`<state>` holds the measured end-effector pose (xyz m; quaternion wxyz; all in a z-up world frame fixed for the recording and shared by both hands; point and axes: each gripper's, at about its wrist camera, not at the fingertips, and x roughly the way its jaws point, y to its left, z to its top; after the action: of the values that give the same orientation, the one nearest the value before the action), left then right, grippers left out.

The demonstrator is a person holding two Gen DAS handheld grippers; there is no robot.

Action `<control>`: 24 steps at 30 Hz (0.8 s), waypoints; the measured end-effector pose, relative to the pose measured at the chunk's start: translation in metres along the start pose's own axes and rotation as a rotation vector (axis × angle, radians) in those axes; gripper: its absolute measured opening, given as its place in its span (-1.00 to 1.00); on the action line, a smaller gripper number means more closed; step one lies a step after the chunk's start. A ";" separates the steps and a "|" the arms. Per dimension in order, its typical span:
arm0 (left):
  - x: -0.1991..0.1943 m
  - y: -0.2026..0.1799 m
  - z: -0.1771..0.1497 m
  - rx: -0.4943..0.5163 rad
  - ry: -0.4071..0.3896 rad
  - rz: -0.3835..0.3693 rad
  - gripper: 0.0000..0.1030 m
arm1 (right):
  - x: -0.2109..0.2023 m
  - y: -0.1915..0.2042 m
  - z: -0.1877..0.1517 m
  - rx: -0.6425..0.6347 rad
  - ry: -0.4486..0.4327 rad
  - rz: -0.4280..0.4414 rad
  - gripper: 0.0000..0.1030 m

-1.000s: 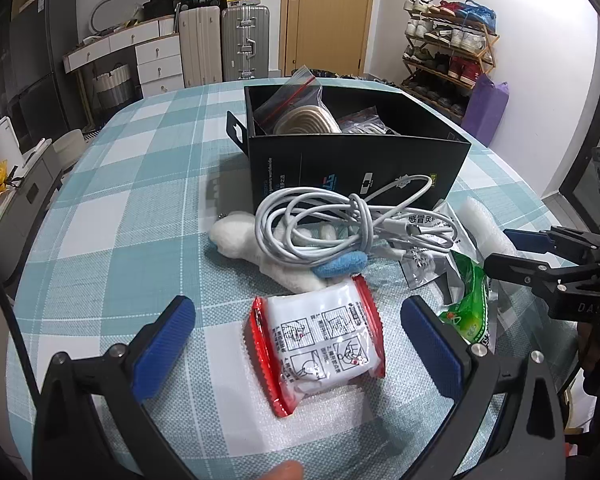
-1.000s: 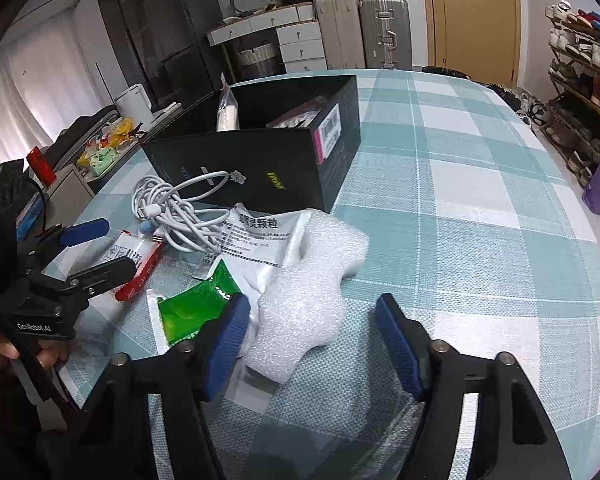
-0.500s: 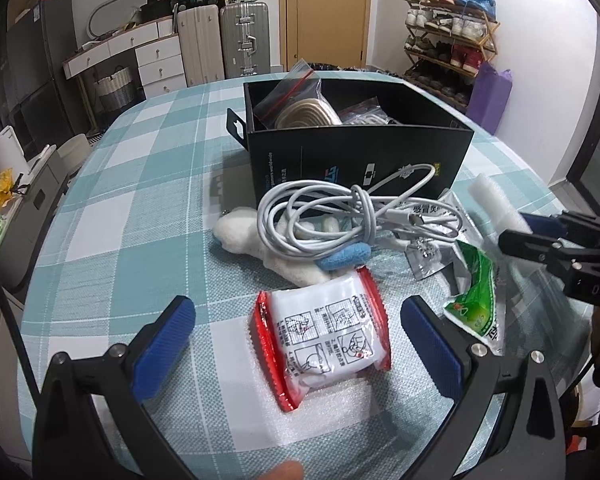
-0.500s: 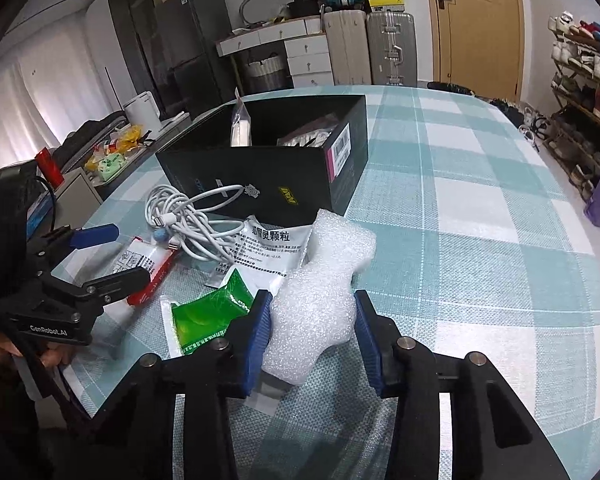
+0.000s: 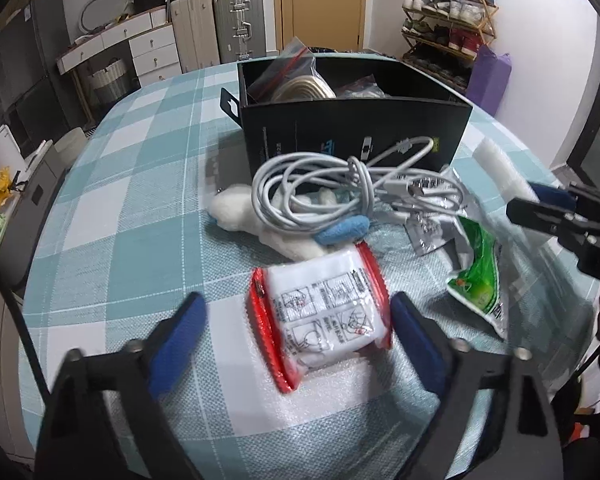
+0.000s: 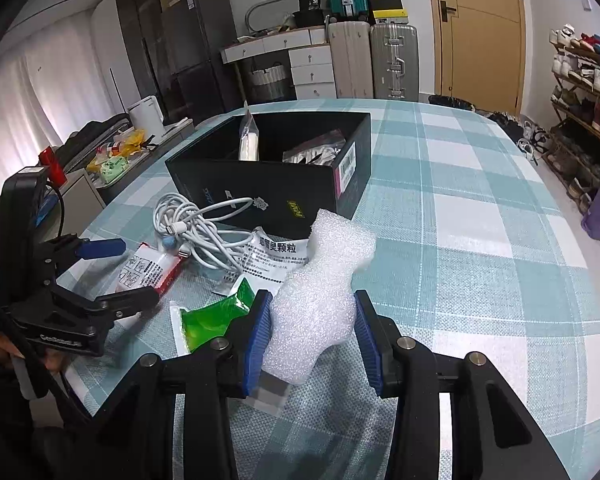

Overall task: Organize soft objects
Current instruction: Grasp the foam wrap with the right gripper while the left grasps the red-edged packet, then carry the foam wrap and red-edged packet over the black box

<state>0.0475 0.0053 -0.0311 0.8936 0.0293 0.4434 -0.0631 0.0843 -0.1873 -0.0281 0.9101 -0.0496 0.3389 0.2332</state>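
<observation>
My right gripper (image 6: 310,338) is shut on a white foam sheet (image 6: 320,284) and holds it just above the table. My left gripper (image 5: 296,332) is open, its pads either side of a red-edged white packet (image 5: 324,312) lying on the cloth. A black box (image 5: 352,120) behind holds bagged items. In front of it lie a coiled white cable (image 5: 324,188), a white and blue plush toy (image 5: 268,224) and a green sachet (image 5: 478,276). The box (image 6: 276,172), cable (image 6: 196,228), packet (image 6: 148,268) and sachet (image 6: 216,316) also show in the right wrist view.
The table has a teal checked cloth (image 6: 460,216). A printed silver pouch (image 6: 276,256) lies by the sachet. Suitcases (image 5: 220,28) and drawers stand beyond the table, a shoe rack (image 5: 448,20) at right.
My right gripper closed on the foam sheet and lifted it slightly. My left gripper moved forward around the red-edged packet and its fingers have narrowed.
</observation>
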 end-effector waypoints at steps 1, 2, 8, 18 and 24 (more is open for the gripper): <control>-0.001 -0.001 -0.001 0.004 -0.005 -0.008 0.53 | -0.001 0.001 0.000 -0.005 -0.001 0.003 -0.20; -0.002 -0.002 -0.002 0.012 -0.013 -0.022 0.45 | -0.001 0.002 0.000 -0.007 -0.002 0.003 -0.20; -0.012 -0.006 -0.006 0.034 -0.032 -0.058 0.03 | -0.004 0.008 0.001 -0.021 -0.015 0.003 -0.20; -0.033 0.003 -0.007 -0.016 -0.085 -0.100 0.00 | -0.013 0.012 0.003 -0.033 -0.056 0.008 -0.20; -0.047 0.007 0.003 -0.031 -0.148 -0.110 0.00 | -0.021 0.014 0.005 -0.038 -0.086 0.017 -0.20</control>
<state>0.0224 0.0156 0.0081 0.9194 -0.0135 0.3782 -0.1071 0.0670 -0.1814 -0.0102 0.9207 -0.0540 0.2955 0.2490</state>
